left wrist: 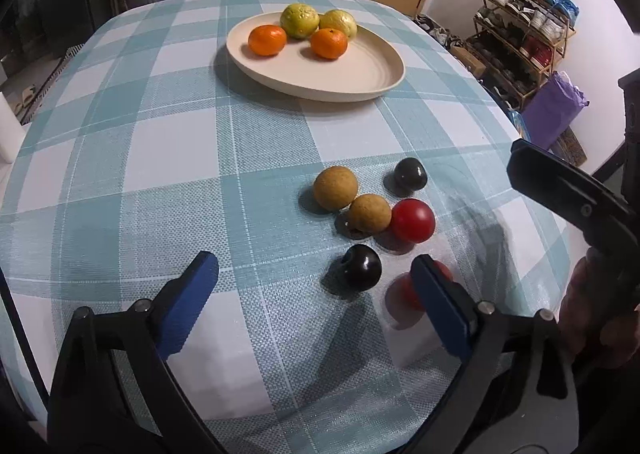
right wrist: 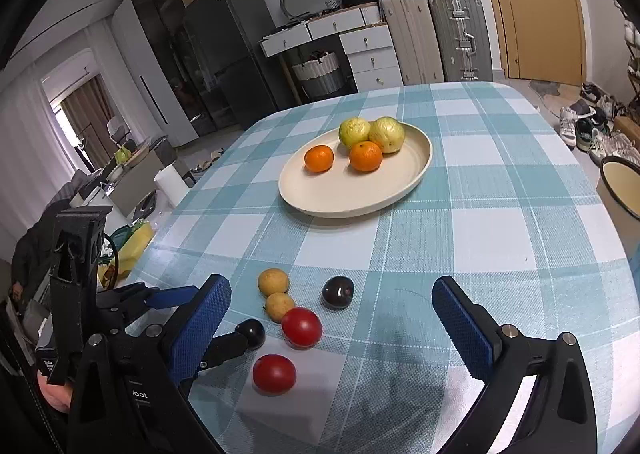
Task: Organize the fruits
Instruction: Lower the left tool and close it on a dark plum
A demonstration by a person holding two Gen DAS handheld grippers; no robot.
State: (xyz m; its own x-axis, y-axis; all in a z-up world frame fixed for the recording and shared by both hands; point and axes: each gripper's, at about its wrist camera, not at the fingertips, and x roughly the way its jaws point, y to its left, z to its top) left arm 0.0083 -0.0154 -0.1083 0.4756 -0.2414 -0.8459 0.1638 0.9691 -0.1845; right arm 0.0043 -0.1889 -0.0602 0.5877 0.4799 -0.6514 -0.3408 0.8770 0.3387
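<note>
Left gripper (left wrist: 316,282) hangs wide and empty over the checked counter (left wrist: 160,134), its blue pads flanking a small, glossy dark plum (left wrist: 362,267) beside a round red tomato (right wrist: 274,374). Right gripper (right wrist: 332,314) is wide too, holding nothing. That plum looks light, smooth and prone to rolling or bruising; I would pinch gently across its widest middle.
</note>
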